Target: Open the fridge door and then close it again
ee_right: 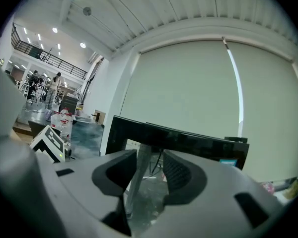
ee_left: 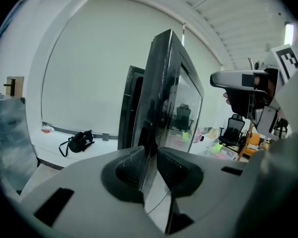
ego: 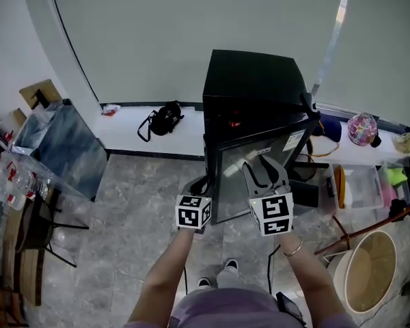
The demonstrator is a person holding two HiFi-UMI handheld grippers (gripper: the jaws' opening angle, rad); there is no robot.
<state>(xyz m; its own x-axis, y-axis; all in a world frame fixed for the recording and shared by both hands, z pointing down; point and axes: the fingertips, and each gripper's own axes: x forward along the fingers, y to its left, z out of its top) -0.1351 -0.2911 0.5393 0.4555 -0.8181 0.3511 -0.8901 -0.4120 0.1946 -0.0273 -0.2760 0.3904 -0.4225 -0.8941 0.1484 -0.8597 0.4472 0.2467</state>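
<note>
A small black fridge (ego: 253,80) stands against the wall, its glass door (ego: 256,152) swung partly open toward me. In the head view my left gripper (ego: 199,183) is at the door's free left edge. In the left gripper view the door (ee_left: 169,93) runs on edge between the pads, and the left gripper (ee_left: 150,166) is shut on it. My right gripper (ego: 261,173) reaches over the door's front. In the right gripper view a grey strip of the door (ee_right: 138,168) stands between the jaws of the right gripper (ee_right: 149,171). A gap shows on the strip's right side, so the jaws are open.
A black bag (ego: 165,118) lies on the white ledge (ego: 123,132) left of the fridge. A table with several bottles (ego: 14,176) stands at far left. On the right are a clear box (ego: 359,186), a pink ball-like thing (ego: 362,128) and a round bin (ego: 369,272). My shoes (ego: 219,272) are on the grey floor.
</note>
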